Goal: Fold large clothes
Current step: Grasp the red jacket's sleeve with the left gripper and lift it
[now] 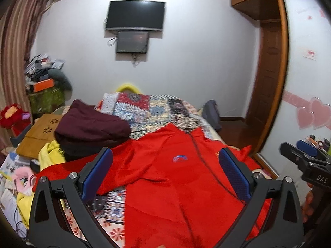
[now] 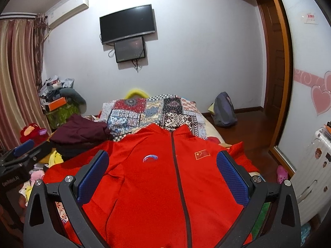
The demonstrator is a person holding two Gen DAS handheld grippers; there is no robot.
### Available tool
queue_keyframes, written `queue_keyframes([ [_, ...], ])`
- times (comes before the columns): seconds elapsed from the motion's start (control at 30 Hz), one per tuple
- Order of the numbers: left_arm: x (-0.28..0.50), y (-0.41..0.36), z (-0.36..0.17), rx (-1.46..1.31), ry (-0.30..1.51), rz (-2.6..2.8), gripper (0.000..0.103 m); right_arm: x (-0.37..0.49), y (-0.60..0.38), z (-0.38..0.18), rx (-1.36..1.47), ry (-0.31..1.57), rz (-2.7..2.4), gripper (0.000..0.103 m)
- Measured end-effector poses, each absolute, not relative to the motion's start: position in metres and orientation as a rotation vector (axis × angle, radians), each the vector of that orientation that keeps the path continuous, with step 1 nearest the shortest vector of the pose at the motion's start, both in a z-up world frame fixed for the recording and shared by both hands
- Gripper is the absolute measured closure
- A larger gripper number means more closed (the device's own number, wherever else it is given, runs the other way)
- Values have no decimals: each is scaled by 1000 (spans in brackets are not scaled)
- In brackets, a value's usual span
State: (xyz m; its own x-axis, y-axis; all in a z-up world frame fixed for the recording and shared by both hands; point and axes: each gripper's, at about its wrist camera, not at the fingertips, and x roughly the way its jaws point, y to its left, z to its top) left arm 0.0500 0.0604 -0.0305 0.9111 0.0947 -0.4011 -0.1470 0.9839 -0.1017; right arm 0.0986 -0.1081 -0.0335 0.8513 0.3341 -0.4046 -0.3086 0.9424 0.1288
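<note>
A large red zip-up jacket (image 2: pixel 157 186) lies front-up on the bed, collar toward the far wall, with a dark zipper down its middle and a flag patch on its chest. In the left wrist view the red jacket (image 1: pixel 175 186) appears with one sleeve stretched to the left. My left gripper (image 1: pixel 165 171) hovers above the jacket, open, nothing between its blue pads. My right gripper (image 2: pixel 162 173) hangs over the jacket's chest, also open and empty. Each gripper shows at the edge of the other's view: the right gripper (image 1: pixel 304 157) and the left gripper (image 2: pixel 22 150).
A patchwork quilt (image 2: pixel 149 111) covers the bed beyond the collar. A dark maroon garment (image 2: pixel 80 134) is heaped at the left, with yellow cloth (image 1: pixel 50 155) and clutter beside it. A backpack (image 2: pixel 224 109) sits on the floor at right, near a white suitcase (image 2: pixel 310 175).
</note>
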Motion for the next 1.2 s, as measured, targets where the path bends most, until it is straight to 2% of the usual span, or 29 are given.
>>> queue_keyframes([
  [0.4,80,169,-81,-288,538,359,0,146,-82,-56,29,559,352,0],
  [0.7,81,284,-174,-715,736,409,0,175,-61,-78,-21,664,376,0],
  [1.03,68,377,-276,-1047,804,502,0,210,-42,-112,-16,835,402,0],
  [1.2,75,397,-293,-1076,779,510,10,218,-35,-125,-20,896,398,0],
])
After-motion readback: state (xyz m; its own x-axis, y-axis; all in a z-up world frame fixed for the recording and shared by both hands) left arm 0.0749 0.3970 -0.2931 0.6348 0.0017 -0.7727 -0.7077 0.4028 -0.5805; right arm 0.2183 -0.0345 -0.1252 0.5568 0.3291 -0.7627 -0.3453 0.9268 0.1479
